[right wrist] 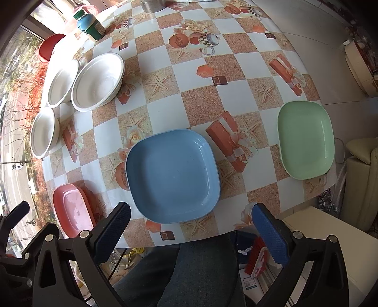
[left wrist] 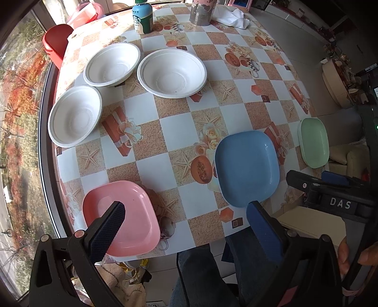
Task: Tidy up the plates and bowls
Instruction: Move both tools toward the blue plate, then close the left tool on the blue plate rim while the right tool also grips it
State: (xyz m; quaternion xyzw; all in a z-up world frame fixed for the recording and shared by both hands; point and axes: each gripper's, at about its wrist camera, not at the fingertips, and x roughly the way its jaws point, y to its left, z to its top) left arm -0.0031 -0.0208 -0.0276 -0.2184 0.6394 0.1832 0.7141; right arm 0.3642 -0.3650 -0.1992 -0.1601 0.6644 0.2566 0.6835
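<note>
Three white bowls (left wrist: pixel 172 73) (left wrist: pixel 112 63) (left wrist: pixel 74 115) sit apart at the far left of the table; they also show in the right wrist view (right wrist: pixel 98 81) (right wrist: pixel 62 80) (right wrist: pixel 45 132). A pink plate (left wrist: pixel 132 212) (right wrist: pixel 70 210), a blue plate (left wrist: pixel 246 165) (right wrist: pixel 173 174) and a green plate (left wrist: pixel 313 141) (right wrist: pixel 306 139) lie along the near edge. My left gripper (left wrist: pixel 186 212) is open and empty, above the near edge between the pink and blue plates. My right gripper (right wrist: pixel 192 217) is open and empty, just in front of the blue plate; it also shows in the left wrist view (left wrist: pixel 330 186).
A green bottle (left wrist: pixel 142 16) (right wrist: pixel 91 24), a metal cup (left wrist: pixel 200 13) and a white cloth (left wrist: pixel 232 15) stand at the table's far side. A red chair (left wrist: pixel 55 42) is beyond the left edge. My legs (right wrist: pixel 189 271) are under the near edge.
</note>
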